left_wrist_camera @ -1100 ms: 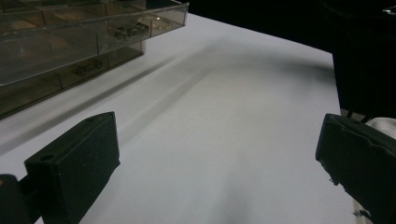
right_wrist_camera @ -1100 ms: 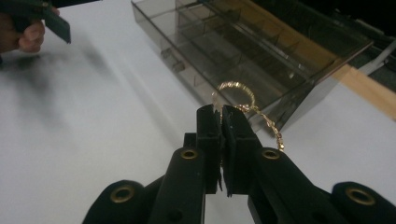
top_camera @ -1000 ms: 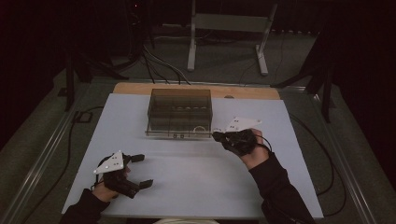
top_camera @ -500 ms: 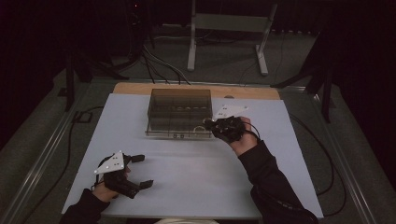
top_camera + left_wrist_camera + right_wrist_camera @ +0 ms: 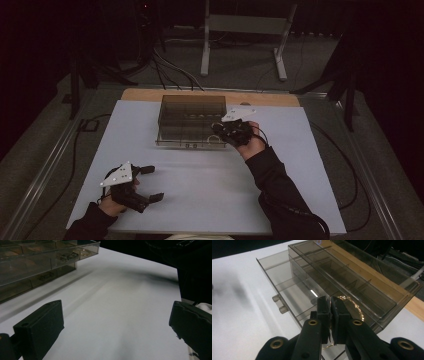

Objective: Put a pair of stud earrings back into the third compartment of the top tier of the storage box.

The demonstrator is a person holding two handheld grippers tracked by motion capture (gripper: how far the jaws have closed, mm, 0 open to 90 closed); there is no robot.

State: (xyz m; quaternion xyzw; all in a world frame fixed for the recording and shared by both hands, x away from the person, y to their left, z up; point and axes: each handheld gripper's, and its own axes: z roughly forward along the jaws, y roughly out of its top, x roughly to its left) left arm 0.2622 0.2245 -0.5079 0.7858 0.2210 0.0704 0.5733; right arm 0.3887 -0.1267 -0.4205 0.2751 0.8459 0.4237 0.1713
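A smoky transparent plastic compartment box (image 5: 192, 120) sits mid-table, long axis running left to right. The right gripper (image 5: 330, 305), jaws pinched together on a thin gold chain (image 5: 352, 305), hovers at its near right corner. The left gripper (image 5: 145, 182) rests wide open, empty, well apart.

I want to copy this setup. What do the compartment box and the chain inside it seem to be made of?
The compartment box looks like smoke-tinted clear plastic, glossy: the dividers and the table show through its walls. The chain looks like gold-coloured metal, shiny with fine links, though plating or solid can't be told.
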